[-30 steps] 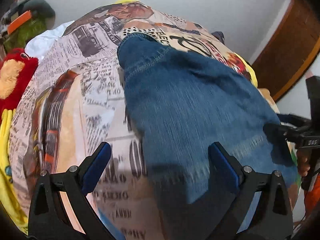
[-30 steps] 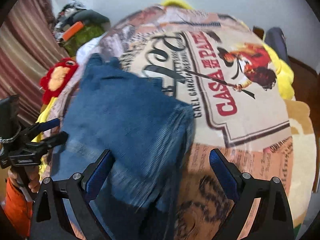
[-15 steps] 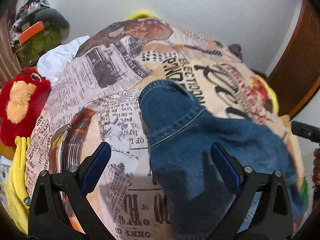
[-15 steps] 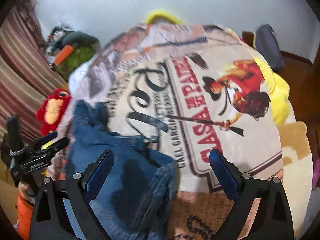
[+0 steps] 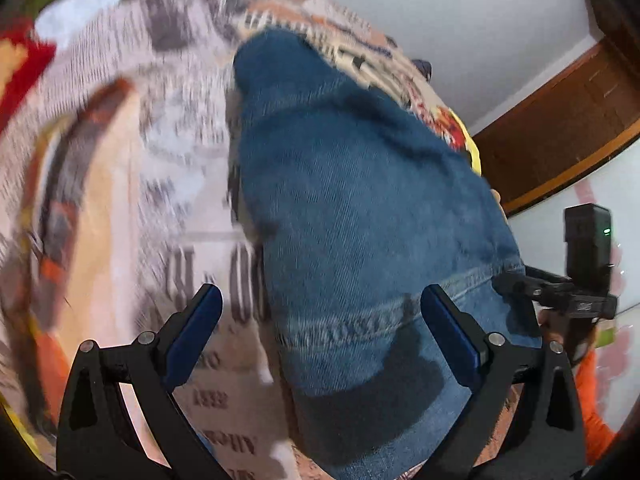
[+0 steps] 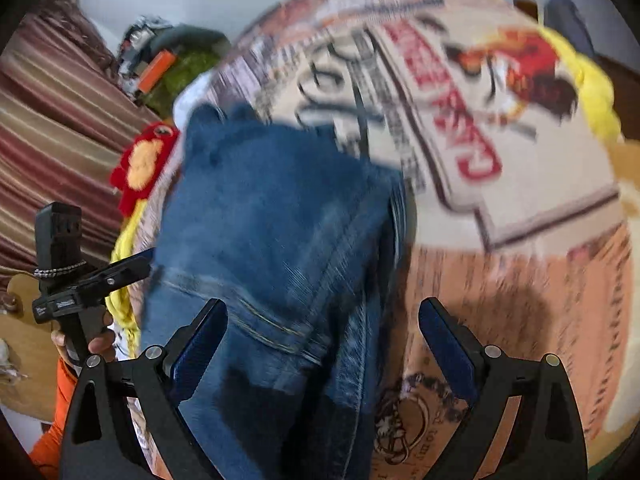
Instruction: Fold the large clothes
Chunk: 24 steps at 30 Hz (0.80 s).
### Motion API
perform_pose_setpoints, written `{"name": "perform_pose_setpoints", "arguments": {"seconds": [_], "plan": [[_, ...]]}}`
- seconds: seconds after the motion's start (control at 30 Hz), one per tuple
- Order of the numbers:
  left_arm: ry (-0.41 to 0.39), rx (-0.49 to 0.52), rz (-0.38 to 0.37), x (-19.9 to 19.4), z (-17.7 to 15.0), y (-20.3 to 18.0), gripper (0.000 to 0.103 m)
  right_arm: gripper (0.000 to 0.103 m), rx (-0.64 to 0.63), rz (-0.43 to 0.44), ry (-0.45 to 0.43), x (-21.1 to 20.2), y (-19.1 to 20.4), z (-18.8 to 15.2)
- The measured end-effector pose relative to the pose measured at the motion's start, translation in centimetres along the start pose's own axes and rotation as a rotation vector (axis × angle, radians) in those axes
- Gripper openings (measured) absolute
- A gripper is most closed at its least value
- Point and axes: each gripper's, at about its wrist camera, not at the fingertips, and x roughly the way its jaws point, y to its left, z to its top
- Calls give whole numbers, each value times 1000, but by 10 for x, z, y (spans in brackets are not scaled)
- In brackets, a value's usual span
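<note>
1. both sets of blue fingers (image 5: 448, 332) spread wide, nothing in either; left gripper (image 5: 320, 328) and right gripper (image 6: 322, 332) hang over the jeans (image 5: 360, 208).
2. half a second back they'd pulled up, now they're low and close again, so i'd guess another fold is coming.
3. jeans lie doubled, hem seam near, on the printed bedspread (image 6: 500, 264).
</note>
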Motion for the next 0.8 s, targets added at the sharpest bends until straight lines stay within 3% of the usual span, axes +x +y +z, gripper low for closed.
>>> {"name": "perform_pose_setpoints", "arguments": {"seconds": [0.2,0.47,0.63,0.8], "plan": [[69,-95,-112,28,-1,10,101,96,23,94,47,26,-8,6],[107,-116,-153,61,17,4,101,96,69,151,63,45,-11,24],[80,-41,-108,56,17,-18,77,65,26,110,45,40,6,25],[52,-13,-106,35,16,-31,59,47,-16,57,13,21,29,24]]}}
